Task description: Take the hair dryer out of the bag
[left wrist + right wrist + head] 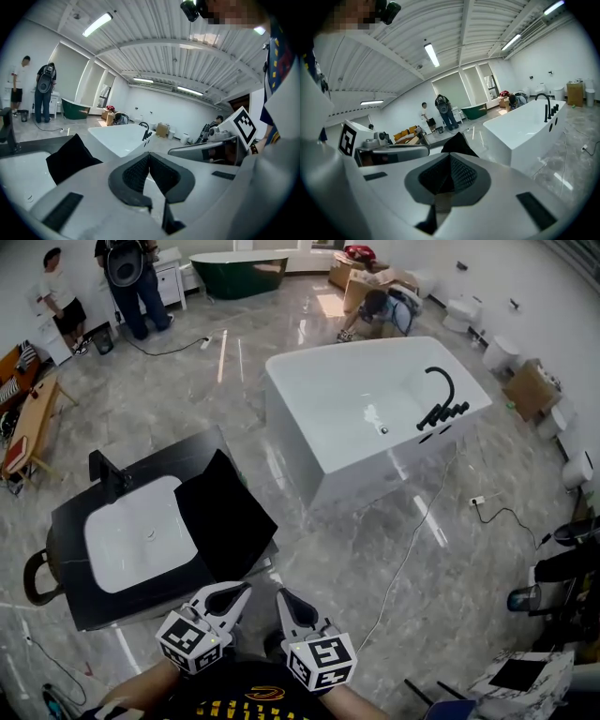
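Head view: both grippers sit at the near edge of the frame, left gripper [236, 592] and right gripper [284, 597] side by side, short of the black table [73, 521]. Both sets of jaws are pressed together w/ nothing between them, and neither touches the bag [225, 512].

Risks from here, as I judge it:
- Jaws need to open before any grab; pushing in shut would just shove the bag.
- Bag lies on the table's right part, partly over the white basin [131, 540], w/ its near-right corner at or past the table edge. A sideways nudge could slide it off to the floor, or into the basin.
- Its mouth isn't visible from any view, so a pinch may catch fabric only, or fabric plus dryer, and lift the whole thing.
- If only one gripper pulls, the bag likely comes along; the other should pin it.

Hair dryer: not visible, presumably inside the bag. Bag looks matte black, limp, roughly square, one corner peaked up in both gripper views; no clear bulge shows where the dryer sits.
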